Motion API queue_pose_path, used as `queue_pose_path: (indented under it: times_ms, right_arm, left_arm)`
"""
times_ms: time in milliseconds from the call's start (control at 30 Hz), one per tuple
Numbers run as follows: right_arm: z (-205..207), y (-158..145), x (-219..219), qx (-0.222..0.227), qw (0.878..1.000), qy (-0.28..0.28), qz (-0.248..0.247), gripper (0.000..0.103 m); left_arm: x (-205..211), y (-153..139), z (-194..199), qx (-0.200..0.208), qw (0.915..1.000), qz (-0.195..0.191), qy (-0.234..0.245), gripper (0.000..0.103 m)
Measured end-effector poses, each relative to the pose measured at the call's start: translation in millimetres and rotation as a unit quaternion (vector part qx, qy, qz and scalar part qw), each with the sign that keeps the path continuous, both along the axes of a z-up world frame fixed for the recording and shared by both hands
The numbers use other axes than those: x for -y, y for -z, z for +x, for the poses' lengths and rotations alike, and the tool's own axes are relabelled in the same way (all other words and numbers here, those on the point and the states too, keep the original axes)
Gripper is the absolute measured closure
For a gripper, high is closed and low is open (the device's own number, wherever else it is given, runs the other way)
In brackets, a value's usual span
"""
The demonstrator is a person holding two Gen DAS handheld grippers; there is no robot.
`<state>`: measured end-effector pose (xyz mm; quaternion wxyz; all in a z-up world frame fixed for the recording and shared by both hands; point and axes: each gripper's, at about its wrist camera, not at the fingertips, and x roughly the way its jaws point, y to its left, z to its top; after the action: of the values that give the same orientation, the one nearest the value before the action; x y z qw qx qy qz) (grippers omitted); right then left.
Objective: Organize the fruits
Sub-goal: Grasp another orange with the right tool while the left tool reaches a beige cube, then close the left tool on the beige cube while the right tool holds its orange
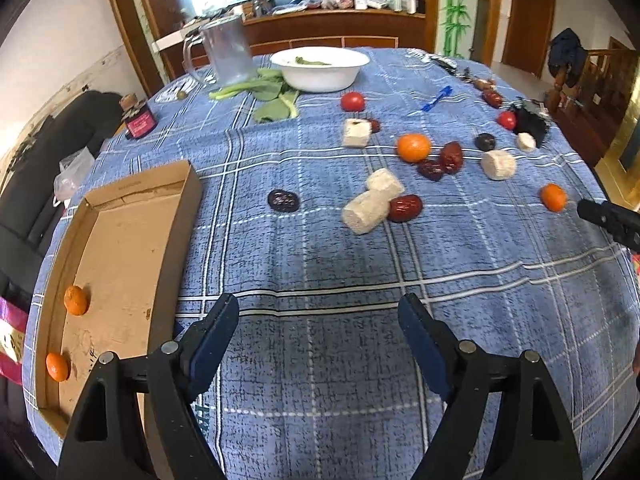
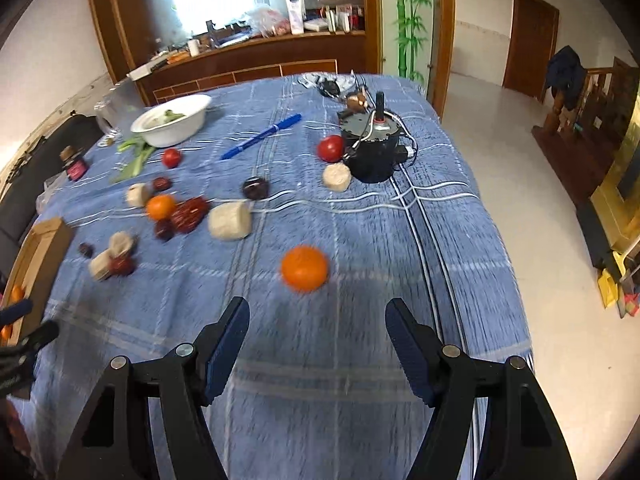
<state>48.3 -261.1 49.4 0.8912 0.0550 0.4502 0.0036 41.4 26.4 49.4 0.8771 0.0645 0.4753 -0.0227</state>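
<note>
Right gripper (image 2: 316,320): jaws wide, empty; tangerine (image 2: 304,268) just beyond, near table's right. Left gripper (image 1: 318,316): wide, empty. Risk: round fruit rolls if nudged off-centre

Blue plaid tablecloth (image 1: 320,264) under scattered fruit (image 1: 414,147)

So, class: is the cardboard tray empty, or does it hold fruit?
Not empty: the cardboard tray holds two oranges along its left wall.

Two mandarins (image 1: 75,300) are lying inside the cardboard tray (image 1: 176,216); another mandarin (image 2: 304,268), tomatoes (image 1: 352,101) and red dates (image 1: 405,208) are sitting scattered on the cloth
</note>
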Motion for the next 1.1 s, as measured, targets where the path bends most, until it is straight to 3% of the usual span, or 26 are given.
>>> queue_pose_path:
  times_ms: [200, 267, 300, 433, 667, 700, 733, 800, 867, 1100]
  right_arm:
    - [37, 24, -13, -0.016, 0.999, -0.035, -0.009, 0.031]
    - [40, 29, -19, -0.017, 0.999, -0.049, -0.016, 0.052]
    - [42, 31, -21, -0.020, 0.998, -0.052, -0.025, 0.068]
    - [43, 31, -20, -0.017, 0.998, -0.058, -0.024, 0.068]
    - [36, 28, -10, -0.015, 0.999, -0.050, -0.001, 0.068]
    - [35, 27, -10, -0.014, 0.999, -0.050, -0.003, 0.068]
    - [34, 26, -11, -0.012, 0.999, -0.050, -0.005, 0.068]
    - [33, 23, -11, -0.007, 0.999, -0.050, -0.010, 0.068]
    - [32, 21, -13, -0.002, 0.999, -0.049, -0.015, 0.068]
    - [24, 11, -19, 0.009, 0.999, -0.047, -0.014, 0.068]
  left_arm:
    - [-7, 3, 21, -0.009, 0.9999, -0.005, -0.010, 0.022]
    - [-6, 3, 30, -0.012, 0.9998, -0.013, -0.006, 0.022]
    - [-5, 4, 35, -0.013, 0.9997, -0.018, -0.002, 0.022]
    - [6, 10, 55, -0.018, 0.9990, -0.034, 0.022, 0.022]
    - [26, 31, 87, -0.031, 0.9958, -0.018, 0.084, 0.023]
    - [25, 34, 90, -0.037, 0.9954, -0.024, 0.086, 0.026]
    - [24, 38, 92, -0.041, 0.9951, -0.028, 0.085, 0.041]
    - [22, 38, 93, -0.034, 0.9945, -0.040, 0.091, 0.060]
    - [21, 37, 92, -0.033, 0.9934, -0.050, 0.098, 0.070]
    - [10, 28, 74, -0.035, 0.9926, -0.081, 0.084, 0.070]
